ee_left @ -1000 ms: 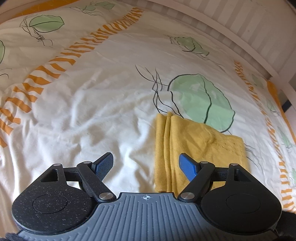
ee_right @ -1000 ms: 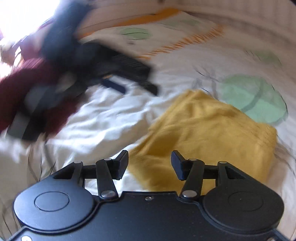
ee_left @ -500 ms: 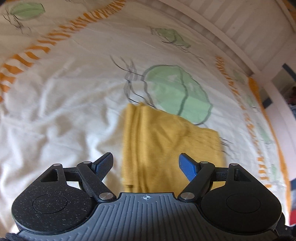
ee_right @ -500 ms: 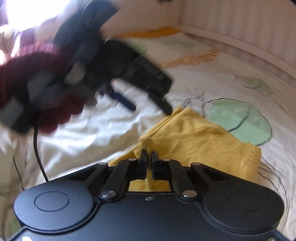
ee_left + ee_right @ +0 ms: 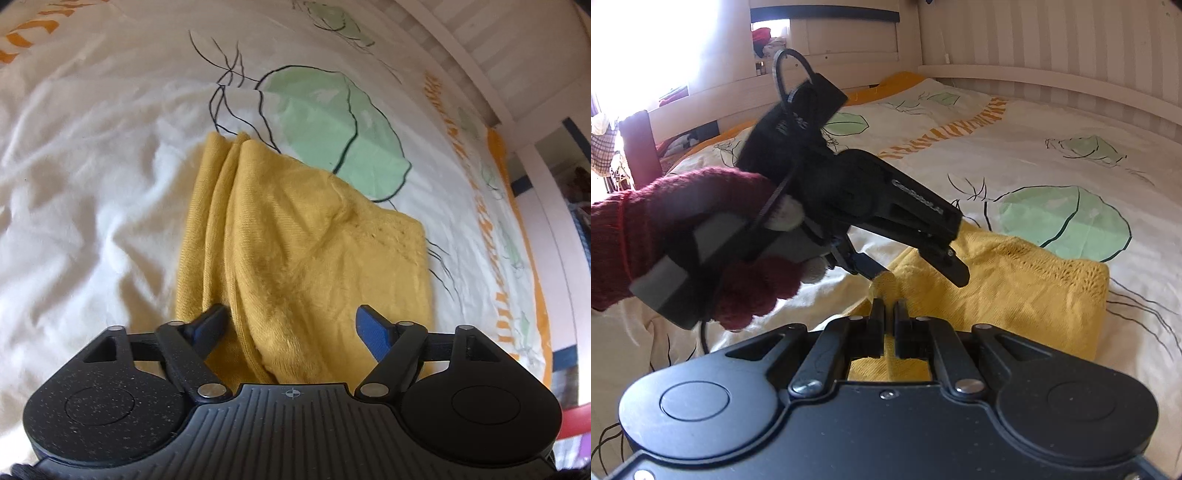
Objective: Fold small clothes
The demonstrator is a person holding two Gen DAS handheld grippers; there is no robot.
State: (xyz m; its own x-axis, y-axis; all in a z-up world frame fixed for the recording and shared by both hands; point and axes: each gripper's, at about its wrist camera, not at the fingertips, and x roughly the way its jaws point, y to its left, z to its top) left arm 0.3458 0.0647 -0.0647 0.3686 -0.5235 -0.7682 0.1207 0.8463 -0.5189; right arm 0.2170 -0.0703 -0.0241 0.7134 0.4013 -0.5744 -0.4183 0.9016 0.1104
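right gripper point(image 5: 889, 321) had its two black fingers point(image 5: 876, 325) pressed nearly together, pinching a raised tuft at the near edge of the yellow knit garment point(image 5: 1027, 284). left gripper point(image 5: 291, 325) had its two blue-padded fingers point(image 5: 373, 326) spread wide, straddling the near end of the same garment point(image 5: 303, 251), one pad against the left folds, the other apart over the right side; nothing clamped. one garment only, folded into a rough rectangle with several lengthwise pleats along its left side, lying flat on the bedsheet point(image 5: 85, 155) except where the right gripper lifted the edge. sheet was white, wrinkled, printed with green leaves point(image 5: 332, 122) outlined in black and orange striped bands point(image 5: 960, 129); garment's far edge overlapped one big leaf. from the right wrist view the left gripper point(image 5: 945, 258) angled down from upper left toward the garment, held in one left hand point(image 5: 701, 236) wearing a dark red knit glove with grey fingertips, fist wrapped round the grey handle, black cable hanging below. two grippers, one visible hand. room: pale striped wall panels point(image 5: 1052, 40) behind the bed, white bed frame point(image 5: 491, 99) along the far edge, bright window point(image 5: 646, 40) at upper left, clutter of clothes near it, too blown out to tell more.
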